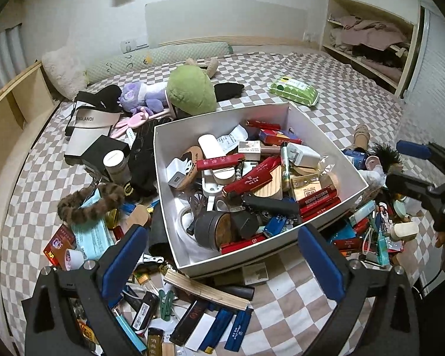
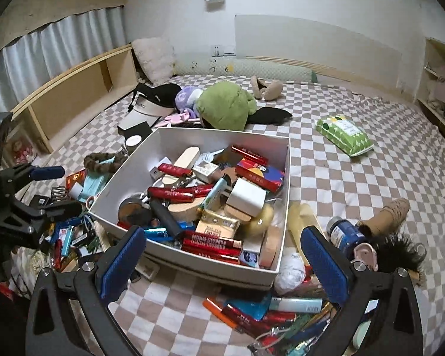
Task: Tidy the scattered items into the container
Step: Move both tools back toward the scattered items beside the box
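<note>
A white cardboard box (image 1: pixel 246 255) with straight matte walls sits mid-frame on the checkered fabric bed (image 1: pixel 311 296), heaped with glossy red tubes (image 1: pixel 221 162), a white plastic charger cube (image 2: pixel 246 200) and rounded wooden pieces. The left gripper (image 1: pixel 222 258) and right gripper (image 2: pixel 222 258) both stand wide apart, ribbed blue pads empty, at the lower frame. Loose clutter (image 1: pixel 198 320) lies beside the box; a green plush (image 1: pixel 191 90) rests above it.
</note>
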The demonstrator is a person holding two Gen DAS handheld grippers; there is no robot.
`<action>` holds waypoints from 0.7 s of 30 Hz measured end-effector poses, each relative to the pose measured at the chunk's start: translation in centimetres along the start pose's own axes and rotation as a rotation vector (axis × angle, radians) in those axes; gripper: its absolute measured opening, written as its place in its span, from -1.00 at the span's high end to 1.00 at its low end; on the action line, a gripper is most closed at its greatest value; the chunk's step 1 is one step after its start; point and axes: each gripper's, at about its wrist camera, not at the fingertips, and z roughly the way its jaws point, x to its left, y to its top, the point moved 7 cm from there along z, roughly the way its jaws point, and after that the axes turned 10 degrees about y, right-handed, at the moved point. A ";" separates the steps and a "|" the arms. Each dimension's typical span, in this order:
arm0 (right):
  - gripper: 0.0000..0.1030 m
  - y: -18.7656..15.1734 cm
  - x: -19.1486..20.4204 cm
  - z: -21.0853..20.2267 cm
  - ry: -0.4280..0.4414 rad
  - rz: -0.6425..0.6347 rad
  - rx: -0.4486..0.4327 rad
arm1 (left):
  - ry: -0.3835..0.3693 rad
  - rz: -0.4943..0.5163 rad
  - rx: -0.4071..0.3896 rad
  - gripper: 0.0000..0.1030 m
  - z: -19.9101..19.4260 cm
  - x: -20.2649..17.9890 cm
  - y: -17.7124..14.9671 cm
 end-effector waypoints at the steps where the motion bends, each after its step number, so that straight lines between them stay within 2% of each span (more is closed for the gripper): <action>1: -1.00 -0.2 0.1 0.0 -0.001 -0.005 0.007 | -0.001 -0.005 -0.002 -0.99 -0.2 0.1 0.0; 11: -1.00 -2.6 0.4 0.1 -0.025 -0.081 0.081 | 0.031 -0.045 -0.010 -0.99 -0.9 0.6 -1.1; 13: -1.00 -2.9 0.4 -0.1 -0.027 -0.089 0.083 | 0.055 -0.049 -0.034 -0.99 -1.0 0.8 -1.3; 17: -1.00 -3.5 0.2 -0.2 -0.035 -0.108 0.094 | 0.106 0.029 -0.064 -0.99 -1.2 0.4 -1.7; 21: -1.00 -4.2 0.1 -0.4 -0.034 -0.116 0.105 | 0.103 0.068 -0.054 -0.99 -1.0 0.0 -2.6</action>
